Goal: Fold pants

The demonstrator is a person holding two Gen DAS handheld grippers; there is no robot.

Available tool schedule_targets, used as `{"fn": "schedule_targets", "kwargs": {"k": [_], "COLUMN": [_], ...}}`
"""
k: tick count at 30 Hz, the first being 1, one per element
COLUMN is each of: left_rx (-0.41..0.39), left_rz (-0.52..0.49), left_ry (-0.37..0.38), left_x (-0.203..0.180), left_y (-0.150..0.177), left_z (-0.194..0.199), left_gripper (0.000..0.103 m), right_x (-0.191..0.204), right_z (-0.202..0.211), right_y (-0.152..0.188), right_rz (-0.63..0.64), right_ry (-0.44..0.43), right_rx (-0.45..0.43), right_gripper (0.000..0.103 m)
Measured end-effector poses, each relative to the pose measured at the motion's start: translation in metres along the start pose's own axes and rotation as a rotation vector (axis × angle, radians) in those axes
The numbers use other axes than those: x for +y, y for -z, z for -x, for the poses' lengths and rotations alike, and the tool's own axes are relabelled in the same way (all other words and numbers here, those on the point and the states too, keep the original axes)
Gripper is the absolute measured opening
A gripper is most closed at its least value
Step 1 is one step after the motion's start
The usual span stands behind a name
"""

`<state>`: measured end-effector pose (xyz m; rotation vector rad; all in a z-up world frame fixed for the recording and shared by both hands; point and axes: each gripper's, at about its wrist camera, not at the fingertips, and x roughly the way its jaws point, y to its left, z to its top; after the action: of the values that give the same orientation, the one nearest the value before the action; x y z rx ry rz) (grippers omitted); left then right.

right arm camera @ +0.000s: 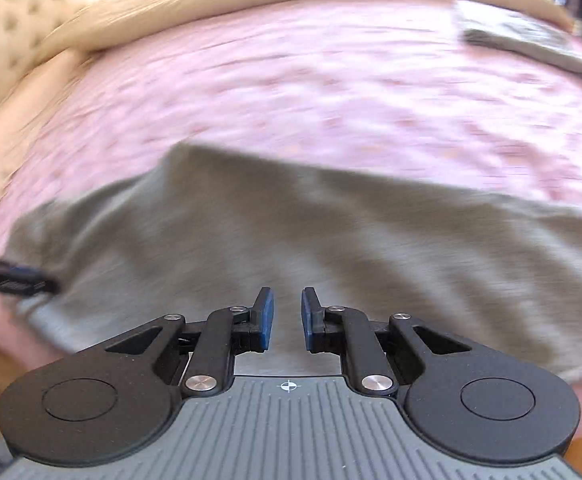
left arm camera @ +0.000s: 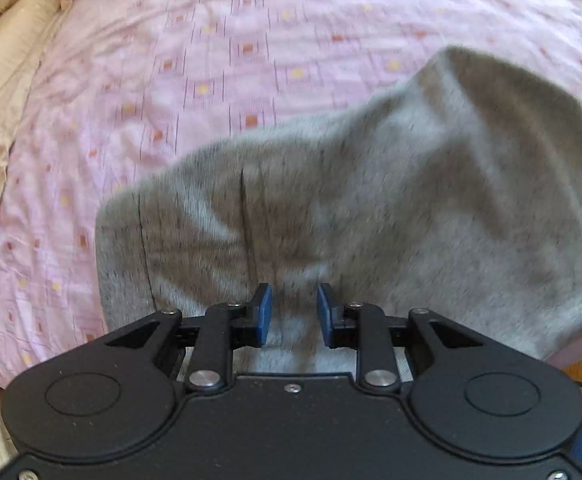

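I hold left gripper (left arm camera: 294, 314) and right gripper (right arm camera: 287, 318) over near edge of grey pants (left arm camera: 371, 200) on pink bedsheet (left arm camera: 171, 60); both claws spread, pinching nothing, staged for next fold grab.

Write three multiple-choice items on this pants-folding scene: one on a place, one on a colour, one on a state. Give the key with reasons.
1. Where do the grey pants lie?
A. on the pink bedspread
B. on a wooden floor
C. in a basket

2. What colour are the pads on the left gripper fingers?
A. red
B. blue
C. white

3. How do the right gripper jaws stand?
A. clamped tight on a hanger
B. parted, with a gap between the pads
C. out of view

Key: 1 A, the grey cloth spreads over the patterned pink cover. 2 B, both pads show blue. 3 B, a clear gap shows between the pads, with pants beneath.
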<state>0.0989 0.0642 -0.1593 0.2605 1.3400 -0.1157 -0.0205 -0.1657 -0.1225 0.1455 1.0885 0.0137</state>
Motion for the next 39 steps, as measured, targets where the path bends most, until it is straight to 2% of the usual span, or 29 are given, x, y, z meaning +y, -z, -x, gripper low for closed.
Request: {"fn": "schedule_targets", "kwargs": {"k": [6,10,13,16,19,21,25,28,32,36,39], "left_rx": [-0.042,-0.052,-0.058,-0.085,-0.078,-0.09,-0.077,-0.115,-0.132,-0.081,-0.026], "left_rz": [0.021,-0.012,-0.049,-0.044,0.048,0.123,0.163,0.202,0.197,0.164,0.127], "left_ry": [0.018,0.063,0.108,0.095,0.048,0.057,-0.018,-0.016,0.018,0.033,0.048], "left_x": [-0.051,-0.111,-0.156,-0.183,-0.18,-0.17,-0.17,-0.171,-0.185,-0.209,-0.229], "left_y": [-0.029,-0.049,-0.069,-0.093,-0.124,-0.144,-0.173,-0.17,-0.145,-0.116,-0.098], "left_z": [0.016,0.014,0.003,-0.013,-0.038,-0.047,-0.046,-0.025,-0.003,0.0,0.0], "left_gripper": [0.037,0.037,0.038,0.041,0.042,0.05,0.049,0.048,0.048,0.049,0.049], "right_x": [-0.109,-0.169,-0.202,-0.22,-0.232,-0.237,-0.249,-0.263,-0.291,-0.31,-0.335], "right_z": [0.019,0.028,0.031,0.028,0.026,0.025,0.021,0.025,0.029,0.009,-0.018], "right_y": [0.001,0.005,0.005,0.001,-0.003,-0.006,-0.012,-0.016,-0.024,-0.033,-0.032], "right_rz": [-0.181,-0.228,-0.23,-0.206,-0.172,-0.13,-0.051,-0.037,-0.059,-0.035,-0.079], "right_ry": [0.2,0.263,0.267,0.256,0.228,0.209,0.176,0.172,0.2,0.186,0.295], "right_rx": [-0.072,-0.063,-0.051,-0.035,-0.027,-0.022,-0.011,-0.037,-0.064,-0.015,0.083], "right_gripper": [0.015,0.015,0.015,0.015,0.015,0.015,0.015,0.015,0.015,0.015,0.014]}}
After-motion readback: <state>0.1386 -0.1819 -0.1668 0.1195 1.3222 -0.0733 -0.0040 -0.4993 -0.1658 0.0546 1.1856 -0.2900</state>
